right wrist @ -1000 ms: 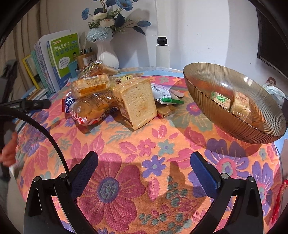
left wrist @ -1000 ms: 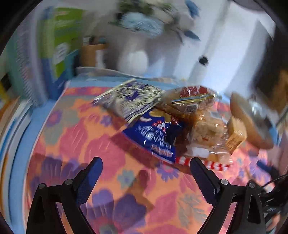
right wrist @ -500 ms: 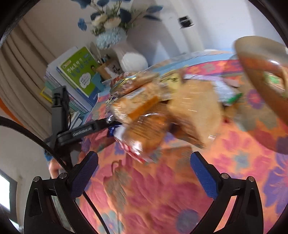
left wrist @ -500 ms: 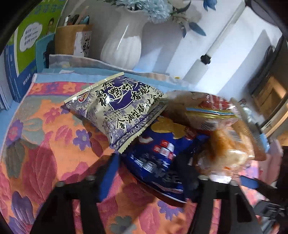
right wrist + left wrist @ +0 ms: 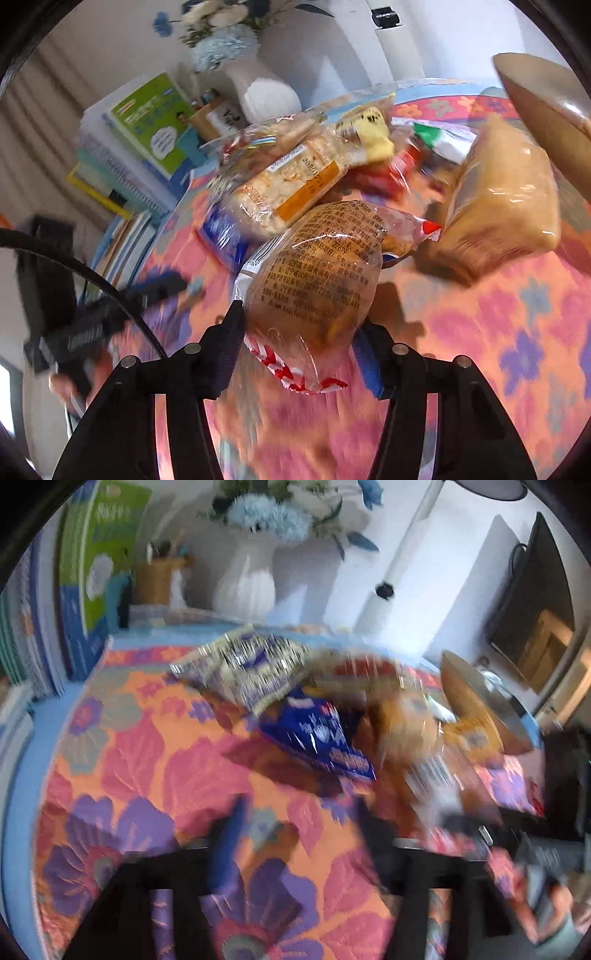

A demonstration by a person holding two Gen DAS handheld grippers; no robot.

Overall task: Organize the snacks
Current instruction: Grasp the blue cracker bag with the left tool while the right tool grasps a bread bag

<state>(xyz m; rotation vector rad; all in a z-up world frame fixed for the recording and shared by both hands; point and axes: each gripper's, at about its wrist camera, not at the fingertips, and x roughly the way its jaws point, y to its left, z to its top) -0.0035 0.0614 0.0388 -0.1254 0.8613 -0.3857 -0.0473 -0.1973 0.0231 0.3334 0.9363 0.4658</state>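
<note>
The right gripper (image 5: 299, 343) has its jaws closing on a round brown bun in a clear printed wrapper with a red-and-white end (image 5: 314, 291); the bun sits between the two blue pads, which appear to press its sides; beyond the jaws lies the rest of the snack heap on the worktop with its pink-and-orange flowered cloth (image 5: 480, 332): a pale rice-cracker pack with an orange label (image 5: 288, 188) straight ahead, a wrapped loaf of sliced bread (image 5: 506, 206) ahead and to the right, and the rim of a brown ribbed glass bowl (image 5: 546, 96) further right.

The left gripper (image 5: 295, 834) is blurred; its jaws are opening and nothing lies between them; ahead of them rest a dark blue snack bag (image 5: 317, 734) and, further on, a white-and-purple patterned packet (image 5: 247, 668).
</note>
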